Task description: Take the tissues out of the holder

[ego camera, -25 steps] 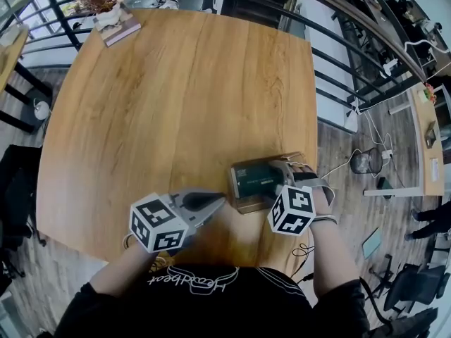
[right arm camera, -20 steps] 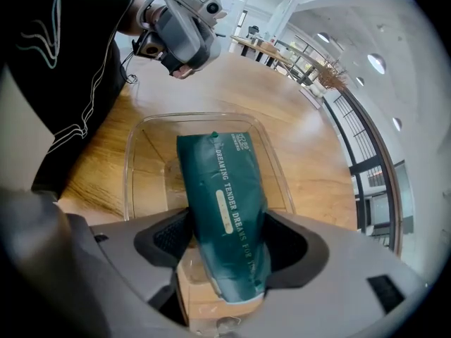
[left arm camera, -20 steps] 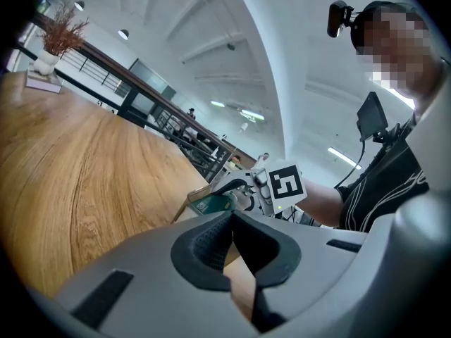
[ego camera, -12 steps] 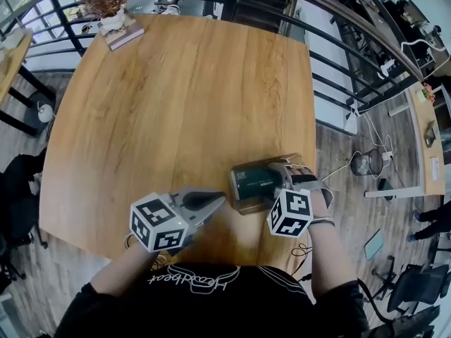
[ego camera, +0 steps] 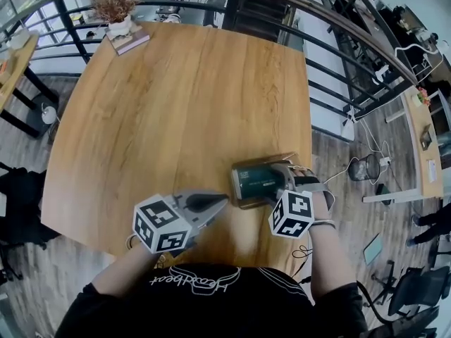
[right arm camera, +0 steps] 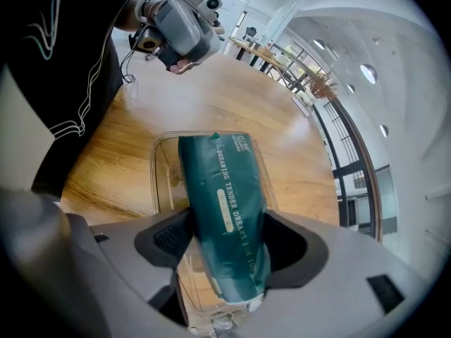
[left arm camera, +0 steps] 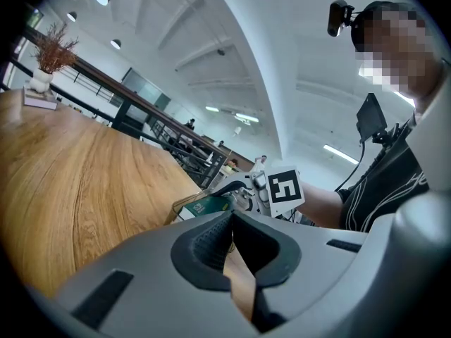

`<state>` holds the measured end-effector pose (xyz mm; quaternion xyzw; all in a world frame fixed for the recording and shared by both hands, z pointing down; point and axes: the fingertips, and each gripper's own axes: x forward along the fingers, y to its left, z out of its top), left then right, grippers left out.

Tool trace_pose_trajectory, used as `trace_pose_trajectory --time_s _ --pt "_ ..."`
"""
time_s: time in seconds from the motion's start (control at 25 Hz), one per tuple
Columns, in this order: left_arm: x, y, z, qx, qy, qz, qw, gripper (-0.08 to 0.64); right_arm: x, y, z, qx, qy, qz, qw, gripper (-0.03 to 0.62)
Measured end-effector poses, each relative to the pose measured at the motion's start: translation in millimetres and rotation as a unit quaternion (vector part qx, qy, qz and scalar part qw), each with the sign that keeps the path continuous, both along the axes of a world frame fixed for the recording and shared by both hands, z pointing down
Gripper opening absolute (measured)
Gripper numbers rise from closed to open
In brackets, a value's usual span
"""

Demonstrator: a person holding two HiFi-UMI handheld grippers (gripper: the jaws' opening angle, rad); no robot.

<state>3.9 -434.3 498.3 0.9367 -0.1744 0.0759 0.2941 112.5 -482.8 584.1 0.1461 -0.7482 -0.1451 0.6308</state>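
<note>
Clamping the near end of the green tissue pack (right arm camera: pixel 218 182), the right gripper (right arm camera: pixel 227 243) is pressing its jaws against the pack's two sides, likely so the pack can be drawn up and clear. The pack is lying lengthwise in the clear plastic holder (right arm camera: pixel 161 162), which is sitting on the wooden table (ego camera: pixel 176 104) near the person's edge. The left gripper (left arm camera: pixel 231 239), jaws together on nothing, is hovering just beside the holder, probably placed to steady it.
</note>
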Motion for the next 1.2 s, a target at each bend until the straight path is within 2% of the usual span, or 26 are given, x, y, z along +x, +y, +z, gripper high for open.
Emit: trace_pose_trajectory --time_s 0.32,0.6,0.96,1.2 --pt "-0.3 18.7 -17.5 0.014 0.005 -0.004 0.9999 0.014 4.5 11.2 -22.4 0.043 0.006 0.010 0.999 0.327" --pt "2.8 41.9 -27.9 0.015 0.010 -0.008 0.9998 0.014 2.7 27.3 -43.9 0.082 -0.017 0.025 0.996 0.327" --pt "14.8 71.2 -50.4 0.030 0.012 -0.014 0.9994 0.014 14.0 51.5 -89.3 0.132 -0.078 0.065 0.986 0.325" --pt "15.7 97.5 -68.3 0.046 0.013 -0.016 0.9987 0.013 12.1 80.7 -118.6 0.139 -0.154 0.094 0.974 0.324"
